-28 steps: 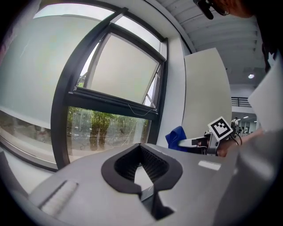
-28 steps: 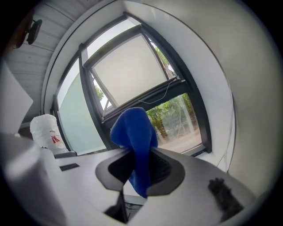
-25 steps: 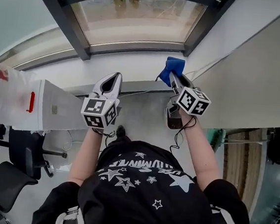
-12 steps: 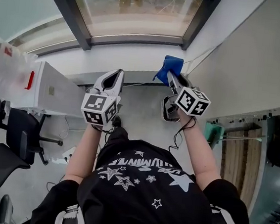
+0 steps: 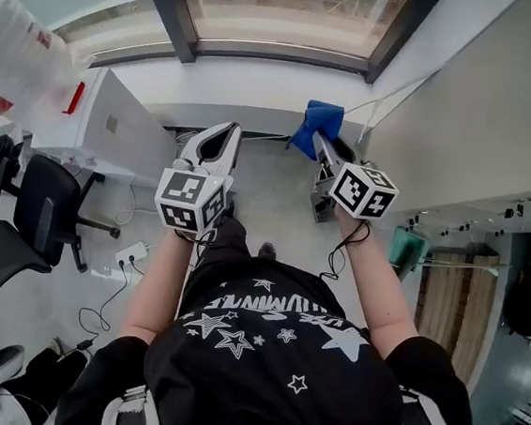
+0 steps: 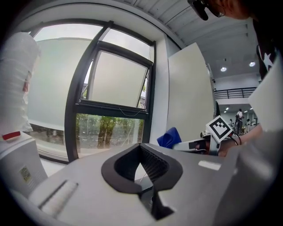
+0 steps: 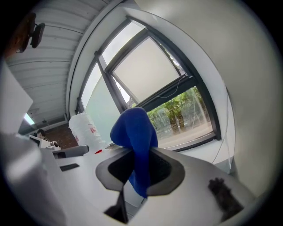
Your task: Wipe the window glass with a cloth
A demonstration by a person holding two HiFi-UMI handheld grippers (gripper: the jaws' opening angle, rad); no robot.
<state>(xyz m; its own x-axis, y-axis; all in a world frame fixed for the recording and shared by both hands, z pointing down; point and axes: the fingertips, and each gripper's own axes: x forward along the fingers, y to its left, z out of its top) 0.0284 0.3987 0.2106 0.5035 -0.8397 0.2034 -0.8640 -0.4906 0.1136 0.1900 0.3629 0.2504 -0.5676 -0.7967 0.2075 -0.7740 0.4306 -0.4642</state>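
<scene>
Since a second ago, the window glass [image 5: 287, 6] and its dark frame [image 5: 178, 14] are sliding toward the top edge of the head view, and more floor is opening up at the left, with an office chair [image 5: 28, 229] and a power strip [image 5: 129, 256] now showing; both grippers are keeping roughly the same place in that view.

The right gripper [image 5: 323, 150] is clamping a blue cloth [image 5: 317, 125]; in its own view the jaws are closing on the cloth's lower part, and the cloth is bunching up above them in a rounded fold while one corner is hanging down below them; the cloth is being held in the air on the near side of the white sill [image 5: 250, 87], clear of the glass.

The left gripper [image 5: 219, 136] is being held level beside the right one, well apart from it; its own view is showing the jaw tips meeting with nothing between them, and the pads' ribbed faces are showing in the loop behind the tips.

At the left, a white cabinet [image 5: 105, 124] is standing by the window, with a plastic-wrapped bundle [image 5: 18, 49] sitting on it; a white wall panel [image 5: 475, 106] is filling the right side; trees are showing through the lower pane in both gripper views.
</scene>
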